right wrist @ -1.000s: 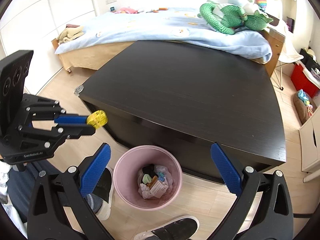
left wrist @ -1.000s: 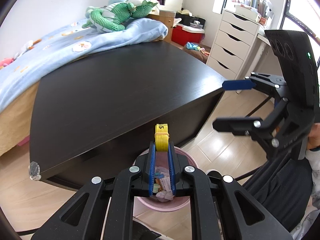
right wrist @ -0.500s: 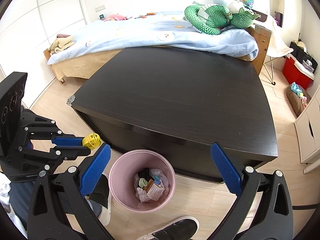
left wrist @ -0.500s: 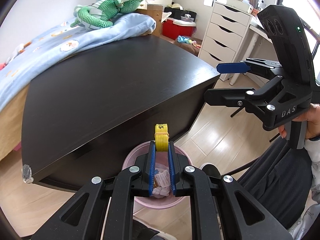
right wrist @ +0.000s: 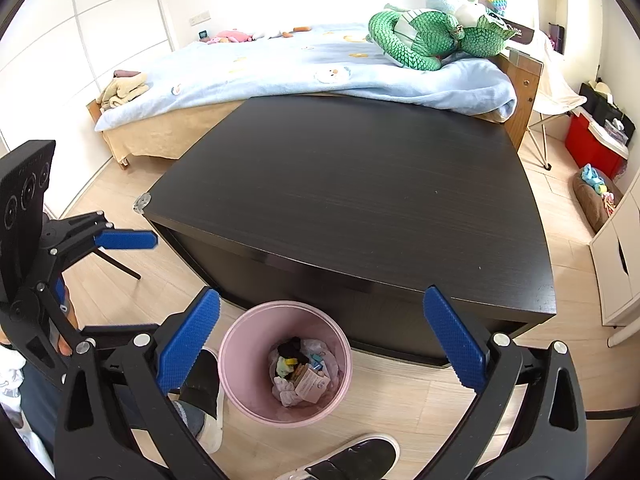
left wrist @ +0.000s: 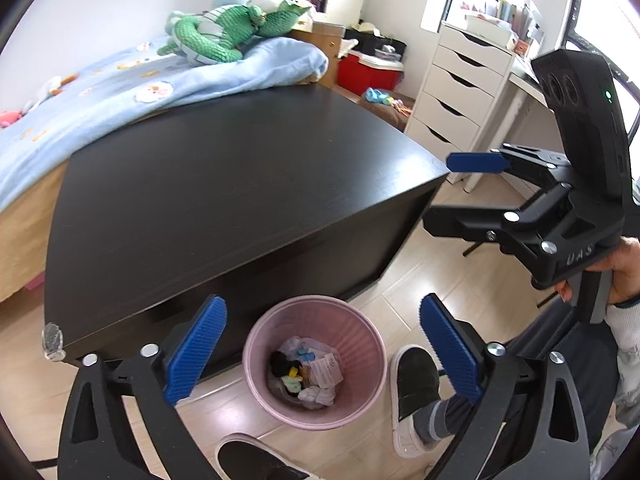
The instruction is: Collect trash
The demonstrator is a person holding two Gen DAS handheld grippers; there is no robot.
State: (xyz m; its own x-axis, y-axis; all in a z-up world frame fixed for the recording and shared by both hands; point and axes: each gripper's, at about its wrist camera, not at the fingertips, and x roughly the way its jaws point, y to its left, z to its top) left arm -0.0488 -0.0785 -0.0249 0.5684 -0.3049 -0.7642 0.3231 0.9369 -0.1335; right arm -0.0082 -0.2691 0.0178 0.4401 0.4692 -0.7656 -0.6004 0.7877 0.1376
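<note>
Pink bin (left wrist: 316,360) holds crumpled trash (left wrist: 308,376); left tool (left wrist: 320,354) opening, right tool (right wrist: 320,346) apart, both empty.

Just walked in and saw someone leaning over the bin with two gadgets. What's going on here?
A person is collecting trash with a pair of tongs in each hand. Both hang over the pink bin on the floor in front of the dark table. The left tongs are opening, with nothing between their blue pads. The right tongs are open and empty too. The bin holds crumpled paper and small scraps. No trash shows on the table top.
</note>
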